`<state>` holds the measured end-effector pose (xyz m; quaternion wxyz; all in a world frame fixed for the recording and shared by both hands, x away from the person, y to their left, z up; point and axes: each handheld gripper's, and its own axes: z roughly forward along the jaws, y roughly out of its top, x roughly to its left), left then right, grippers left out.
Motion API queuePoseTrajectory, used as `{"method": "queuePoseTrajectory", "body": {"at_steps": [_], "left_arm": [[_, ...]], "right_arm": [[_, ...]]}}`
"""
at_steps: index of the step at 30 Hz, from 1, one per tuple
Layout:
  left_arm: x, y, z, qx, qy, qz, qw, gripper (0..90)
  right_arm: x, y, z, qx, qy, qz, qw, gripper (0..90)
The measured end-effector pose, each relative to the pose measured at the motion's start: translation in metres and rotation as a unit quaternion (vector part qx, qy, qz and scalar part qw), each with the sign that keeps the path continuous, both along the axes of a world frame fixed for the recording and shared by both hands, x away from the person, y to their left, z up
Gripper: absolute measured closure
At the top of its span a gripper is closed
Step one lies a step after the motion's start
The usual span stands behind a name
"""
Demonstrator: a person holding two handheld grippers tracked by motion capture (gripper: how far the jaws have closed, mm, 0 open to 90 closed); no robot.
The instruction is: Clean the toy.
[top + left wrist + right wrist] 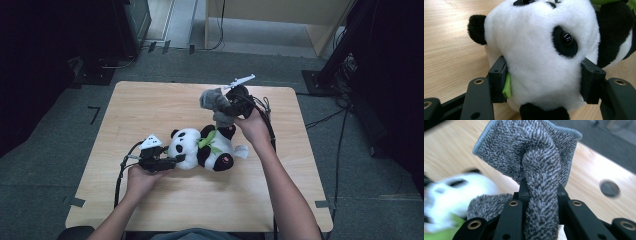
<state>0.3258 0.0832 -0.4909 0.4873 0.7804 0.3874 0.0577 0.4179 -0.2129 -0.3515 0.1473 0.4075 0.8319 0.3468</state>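
Near the table's [150, 100] middle lies the panda plush [202, 148], its head clamped by the left gripper [544, 82]. Toward the far edge, the right gripper [541, 195] pinches a grey cloth [534, 157], lifted; next, probably bringing it down onto the panda.

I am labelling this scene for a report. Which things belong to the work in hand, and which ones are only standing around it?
In use: panda plush, head between the left gripper jaws; grey cloth, pinched by the right gripper.

Only around: wooden table; cables on the floor.
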Motion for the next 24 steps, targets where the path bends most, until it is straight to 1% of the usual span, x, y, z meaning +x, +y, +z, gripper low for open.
{"method": "queuePoseTrajectory", "body": {"at_steps": [1, 3, 5, 6, 8, 11, 13, 15, 16, 18, 20, 21, 22, 23, 24], "left_arm": [[0.000, 0.000, 0.000, -0.002, 0.000, 0.001, 1.0000, 37.0], [0.000, -0.001, 0.000, -0.003, -0.001, 0.003, 1.0000, 36.9], [0.000, -0.001, -0.001, -0.004, -0.003, 0.003, 1.0000, 36.8], [0.000, -0.001, -0.001, -0.005, -0.003, 0.003, 1.0000, 36.7], [0.000, -0.001, -0.001, -0.004, -0.005, 0.002, 1.0000, 36.7], [0.000, -0.001, 0.000, -0.003, -0.005, 0.002, 1.0000, 36.6], [0.000, -0.001, 0.000, -0.003, -0.005, 0.002, 1.0000, 36.5], [0.001, -0.001, 0.000, -0.003, -0.005, 0.002, 1.0000, 36.5], [0.001, -0.001, 0.000, -0.003, -0.005, 0.001, 1.0000, 36.5], [0.000, -0.001, 0.000, -0.002, -0.003, 0.003, 1.0000, 36.5], [0.001, -0.001, 0.000, -0.002, 0.001, 0.003, 1.0000, 36.5], [0.002, -0.001, 0.000, 0.000, 0.005, 0.004, 1.0000, 36.6], [0.002, -0.001, 0.001, 0.001, 0.008, 0.004, 1.0000, 36.6], [0.002, -0.002, 0.001, 0.001, 0.008, 0.005, 1.0000, 36.7], [0.002, -0.002, 0.001, 0.004, 0.008, 0.006, 0.9999, 36.9]], "right_arm": [[-0.002, 0.006, 0.004, 0.006, -0.004, 0.008, 0.9999, 75.9], [-0.005, 0.020, 0.009, 0.006, -0.011, 0.025, 0.9996, 75.8], [-0.007, 0.038, 0.011, 0.003, -0.016, 0.045, 0.9989, 75.7], [-0.008, 0.047, 0.010, 0.005, -0.014, 0.053, 0.9985, 75.8], [-0.009, 0.065, 0.006, 0.005, -0.010, 0.070, 0.9975, 75.7], [-0.012, 0.093, -0.007, 0.003, 0.004, 0.096, 0.9953, 75.7], [-0.015, 0.107, -0.016, 0.019, 0.018, 0.113, 0.9933, 75.7], [-0.018, 0.118, -0.022, 0.034, 0.030, 0.131, 0.9904, 75.7], [-0.020, 0.123, -0.025, 0.036, 0.037, 0.136, 0.9893, 75.7], [-0.020, 0.128, -0.031, 0.019, 0.038, 0.140, 0.9892, 75.7], [-0.017, 0.127, -0.041, 0.015, 0.064, 0.140, 0.9880, 75.7], [-0.015, 0.125, -0.048, 0.004, 0.074, 0.136, 0.9879, 75.8], [-0.013, 0.122, -0.053, 0.001, 0.078, 0.136, 0.9877, 75.8], [-0.011, 0.117, -0.056, 0.018, 0.080, 0.132, 0.9878, 75.9], [-0.010, 0.112, -0.057, 0.023, 0.083, 0.125, 0.9884, 75.9]]}}
